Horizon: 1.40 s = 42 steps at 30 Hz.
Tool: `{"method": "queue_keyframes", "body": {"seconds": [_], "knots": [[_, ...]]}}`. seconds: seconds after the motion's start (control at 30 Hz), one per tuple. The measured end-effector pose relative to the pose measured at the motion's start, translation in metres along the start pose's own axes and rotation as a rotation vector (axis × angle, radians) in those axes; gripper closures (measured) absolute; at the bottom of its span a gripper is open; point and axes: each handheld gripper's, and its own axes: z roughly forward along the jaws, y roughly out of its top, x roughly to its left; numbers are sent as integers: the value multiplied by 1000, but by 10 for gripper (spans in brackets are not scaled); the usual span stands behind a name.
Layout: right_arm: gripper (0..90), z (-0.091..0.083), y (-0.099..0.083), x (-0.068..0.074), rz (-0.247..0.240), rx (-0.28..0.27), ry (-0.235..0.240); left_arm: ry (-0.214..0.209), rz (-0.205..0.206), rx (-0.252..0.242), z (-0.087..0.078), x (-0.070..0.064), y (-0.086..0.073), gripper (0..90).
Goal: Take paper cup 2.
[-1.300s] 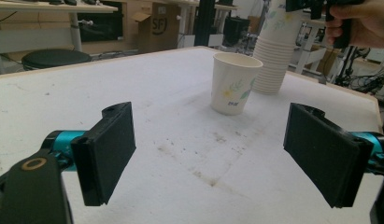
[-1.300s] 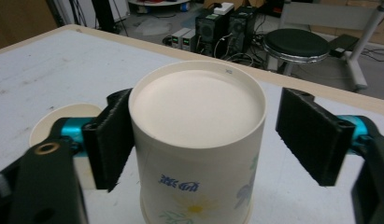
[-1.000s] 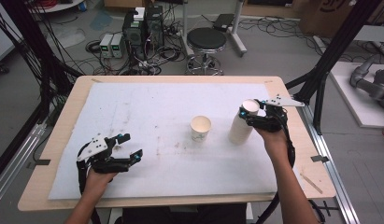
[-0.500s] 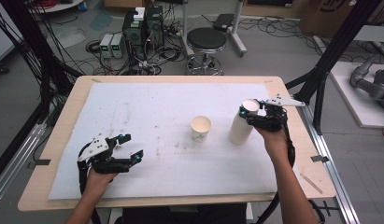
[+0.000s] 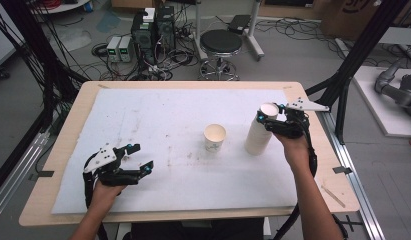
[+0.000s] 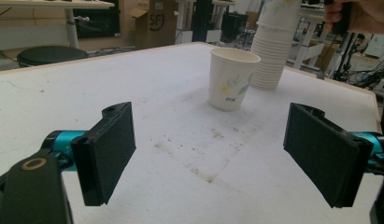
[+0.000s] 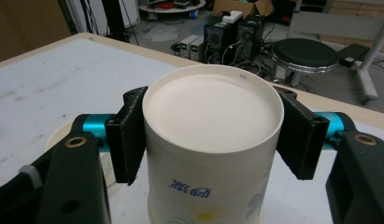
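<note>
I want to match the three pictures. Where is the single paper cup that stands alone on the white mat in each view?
High view: single paper cup at mat centre, left of the cup stack.
Left gripper view: upper middle, stack behind to its right.
Right gripper view: only a rim sliver at left, behind the left finger.
Shared landmark: the cup stack.

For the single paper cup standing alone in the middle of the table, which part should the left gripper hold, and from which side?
Grip the single cup across its side wall, below the rim. It stands upright, mouth up, apart from the cup stack. The left gripper is open and would likely come in level from the cup's left.
</note>
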Motion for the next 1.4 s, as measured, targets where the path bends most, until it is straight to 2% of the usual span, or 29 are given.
{"method": "queue_keyframes", "body": {"seconds": [0.43,0.97,1.23,1.4], "knots": [[340,-16,26,1,-9,-33,-1,1,0,-2,-1,1,0,166],[342,-51,51,8,-37,-97,31,0,-2,-4,0,1,0,166],[344,-68,45,21,-63,-121,99,0,-5,-2,0,0,0,166],[345,-75,38,34,-81,-125,160,-2,-4,1,1,-1,0,166]]}}
